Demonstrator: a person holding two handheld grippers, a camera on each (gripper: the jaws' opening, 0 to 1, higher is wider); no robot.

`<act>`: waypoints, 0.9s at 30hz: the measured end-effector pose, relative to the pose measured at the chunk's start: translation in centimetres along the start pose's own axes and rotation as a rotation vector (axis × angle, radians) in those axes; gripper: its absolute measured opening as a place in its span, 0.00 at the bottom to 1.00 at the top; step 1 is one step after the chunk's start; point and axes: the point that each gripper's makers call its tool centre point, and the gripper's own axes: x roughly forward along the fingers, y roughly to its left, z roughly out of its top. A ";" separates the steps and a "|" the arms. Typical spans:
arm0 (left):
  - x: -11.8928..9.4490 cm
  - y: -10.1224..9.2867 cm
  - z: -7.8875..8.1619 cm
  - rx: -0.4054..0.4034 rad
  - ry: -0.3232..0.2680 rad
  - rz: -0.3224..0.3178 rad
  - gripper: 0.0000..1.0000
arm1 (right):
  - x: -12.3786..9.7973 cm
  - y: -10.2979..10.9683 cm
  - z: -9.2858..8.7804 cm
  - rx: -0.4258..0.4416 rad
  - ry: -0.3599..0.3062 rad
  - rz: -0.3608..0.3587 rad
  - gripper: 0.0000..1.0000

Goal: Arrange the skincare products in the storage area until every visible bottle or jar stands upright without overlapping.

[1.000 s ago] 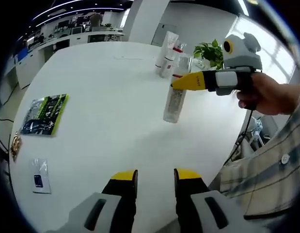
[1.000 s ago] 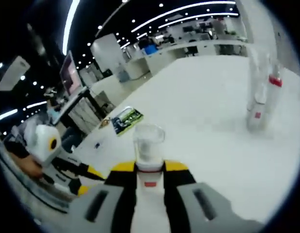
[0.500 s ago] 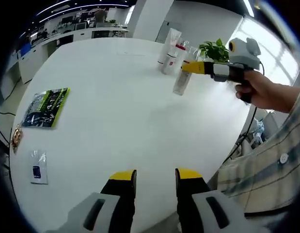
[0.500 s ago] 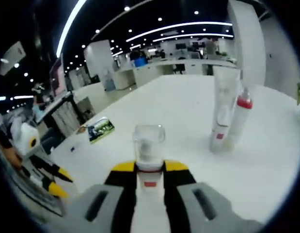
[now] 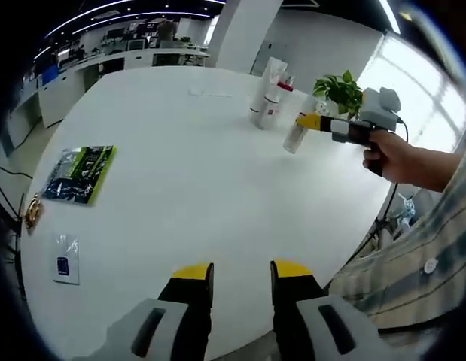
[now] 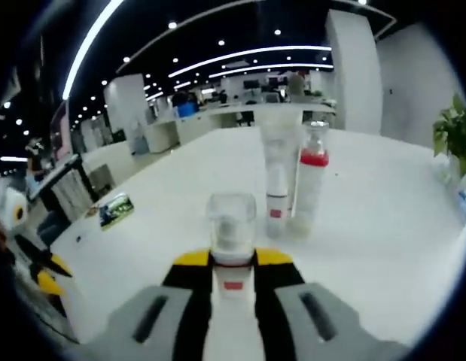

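My right gripper [image 5: 314,122] is shut on a clear bottle [image 5: 295,137] and holds it tilted over the far right part of the white table [image 5: 180,173]. In the right gripper view the bottle's clear cap [image 6: 231,218] sticks out between the yellow jaws of this gripper [image 6: 233,259]. Just beyond stand a white tube [image 6: 277,177] and a bottle with a red collar [image 6: 309,188], upright and side by side. The left gripper view has the tube [image 5: 267,75] and the red-collared bottle [image 5: 272,105] just left of the held one. My left gripper [image 5: 242,272] is open over the near edge, nothing in it.
A green packet [image 5: 76,173], a small gold item [image 5: 33,213] and a small clear sachet [image 5: 65,259] lie at the table's left side. A potted plant [image 5: 339,90] stands behind the bottles. A person's hand [image 5: 391,154] holds the right gripper. Office desks fill the background.
The right gripper has carried the clear bottle farther across the table, up close to the tube and the red-collared bottle. The left gripper has stayed open near the front edge.
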 end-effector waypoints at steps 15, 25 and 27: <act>-0.9 -1.5 -1.1 0.018 0.055 0.005 0.30 | 2.2 -5.2 0.7 -0.028 -0.044 -0.092 0.18; -0.8 -2.7 -0.6 -0.056 0.055 -0.048 0.31 | 3.9 -7.2 1.2 -0.055 -0.050 -0.139 0.18; -0.8 -3.2 -0.2 -0.079 0.026 -0.074 0.34 | 4.2 -7.9 1.3 -0.048 -0.053 -0.159 0.18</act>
